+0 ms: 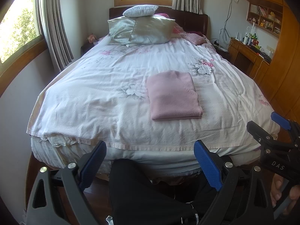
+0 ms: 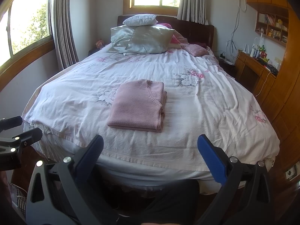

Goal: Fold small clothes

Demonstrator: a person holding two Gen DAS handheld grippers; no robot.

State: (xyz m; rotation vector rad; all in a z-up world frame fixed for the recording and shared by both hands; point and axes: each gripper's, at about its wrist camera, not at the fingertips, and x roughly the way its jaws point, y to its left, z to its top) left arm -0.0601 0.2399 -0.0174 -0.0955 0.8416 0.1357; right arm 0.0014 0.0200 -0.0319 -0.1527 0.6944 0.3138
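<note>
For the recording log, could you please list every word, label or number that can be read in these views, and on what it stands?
"DAS": white letters on the black body of the right gripper, seen from the left wrist view.
Small white print on the black garment at the bottom edge: too small to read.
Book spines on the wall shelf: too blurred to read.

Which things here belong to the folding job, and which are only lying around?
Job: pink sweater, folded on the bedsheet; left gripper and right gripper, both open.

Lying about: pillows, curtains, desk, shelf.
</note>
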